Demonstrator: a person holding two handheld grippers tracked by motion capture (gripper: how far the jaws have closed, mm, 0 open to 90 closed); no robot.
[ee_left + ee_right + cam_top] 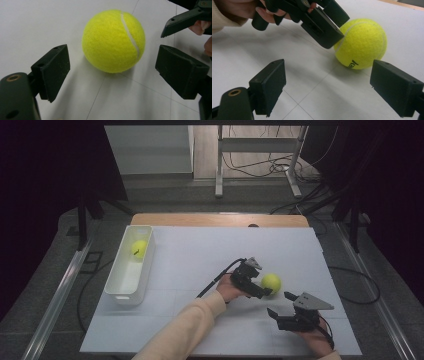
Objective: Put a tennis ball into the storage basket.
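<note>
The high view looked forward and down from above the person's side onto the white table top (210, 255), taking in the whole surface and the floor beyond. The left gripper view sat low and very close behind its own black jaws, facing a fuzzy yellow-green tennis ball (113, 41). The right gripper view, also low and near, faced that ball (362, 43) from another side; all three shared it (271, 281).

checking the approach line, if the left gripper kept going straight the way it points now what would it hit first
Most likely the tennis ball: the left gripper has its jaws open, and the ball sits on the white table just ahead, centred between them and not touched yet. How near is hard to judge.
</note>
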